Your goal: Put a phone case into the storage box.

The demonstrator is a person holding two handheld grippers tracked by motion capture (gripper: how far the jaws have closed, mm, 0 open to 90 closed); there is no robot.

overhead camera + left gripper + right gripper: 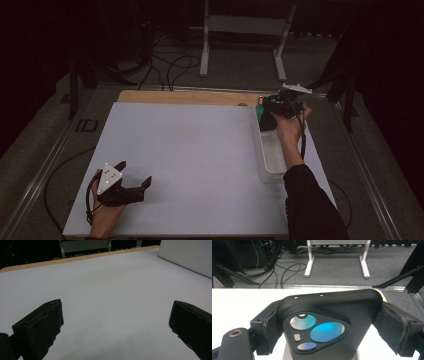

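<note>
now right gripper [329,327] clamping black phone case [327,322], left gripper [135,175] spread wide

A black phone case [329,322] (triangular camera cutout) stands upright, pinched between the jaws, above the white bin [272,160]
</note>
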